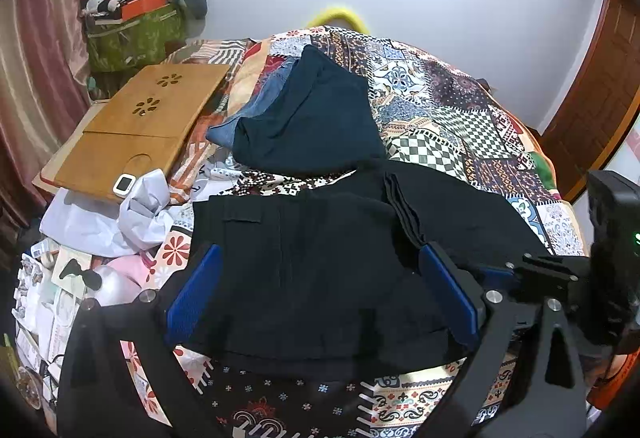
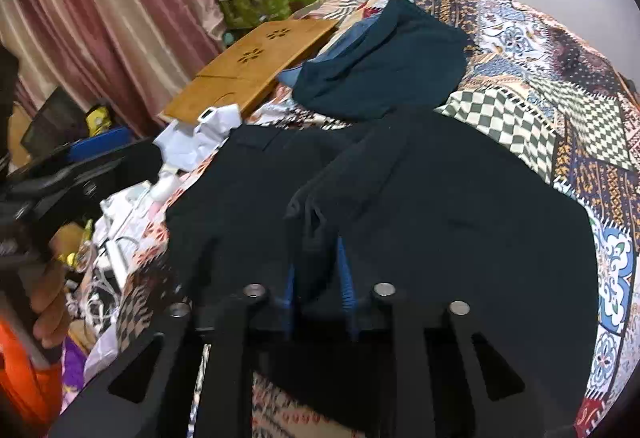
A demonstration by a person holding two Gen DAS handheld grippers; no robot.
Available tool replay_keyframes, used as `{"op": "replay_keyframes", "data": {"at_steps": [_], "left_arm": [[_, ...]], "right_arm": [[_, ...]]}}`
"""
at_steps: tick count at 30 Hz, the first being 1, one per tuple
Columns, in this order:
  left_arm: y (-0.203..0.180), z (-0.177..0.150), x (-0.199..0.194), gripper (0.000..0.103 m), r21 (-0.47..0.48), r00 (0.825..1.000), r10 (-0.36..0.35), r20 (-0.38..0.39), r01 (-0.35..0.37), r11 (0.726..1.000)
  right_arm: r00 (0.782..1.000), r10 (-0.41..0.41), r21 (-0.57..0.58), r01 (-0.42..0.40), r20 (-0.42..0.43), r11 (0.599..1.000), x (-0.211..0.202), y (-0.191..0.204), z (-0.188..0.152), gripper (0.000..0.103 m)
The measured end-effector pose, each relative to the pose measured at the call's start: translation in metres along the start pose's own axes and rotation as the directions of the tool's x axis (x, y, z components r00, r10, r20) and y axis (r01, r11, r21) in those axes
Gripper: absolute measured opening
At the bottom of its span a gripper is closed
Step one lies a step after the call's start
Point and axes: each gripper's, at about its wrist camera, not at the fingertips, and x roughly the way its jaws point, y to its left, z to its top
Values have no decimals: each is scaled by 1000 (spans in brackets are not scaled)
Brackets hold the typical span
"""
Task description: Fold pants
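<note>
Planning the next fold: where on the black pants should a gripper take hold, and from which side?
Take the black pants at the stacked hem edges of the folded-over leg, coming from the near side. The layers end together there in a ridge, likely thin enough to pinch at once. The right gripper is already lined up on it; the left gripper straddles the waist end.

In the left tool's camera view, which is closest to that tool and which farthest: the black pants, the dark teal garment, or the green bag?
1. Black pants: right between the left tool's fingers.
2. Dark teal garment: farther up the bed.
3. Green bag: far left corner, by the curtain.
</note>
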Motion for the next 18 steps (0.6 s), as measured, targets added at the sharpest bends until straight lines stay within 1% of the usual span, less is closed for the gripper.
{"op": "replay_keyframes", "data": {"at_steps": [3, 6, 9, 13, 15, 18], "left_arm": [[-8, 5, 0, 99, 17, 1000, -9, 3, 9, 1000], [-20, 13, 0, 99, 39, 1000, -26, 7, 26, 999], [-34, 23, 3, 99, 64, 999, -50, 7, 49, 997], [-58, 37, 15, 99, 116, 997, -70, -12, 71, 991], [-70, 43, 25, 100, 139, 996, -85, -32, 89, 986], [-89, 50, 47, 100, 167, 992, -102, -80, 114, 979]], "right_arm": [[1000, 27, -23, -27, -10, 999, -13, 4, -6, 30], [1000, 24, -54, -24, 14, 998, -32, 2, -11, 34], [998, -15, -62, 20, 65, 998, -53, -10, -13, 35], [990, -72, -19, 75, 122, 997, -77, -40, -9, 38], [983, -108, 11, 108, 146, 994, -85, -59, -6, 38], [978, -142, 61, 134, 154, 989, -88, -86, -1, 38]]}}
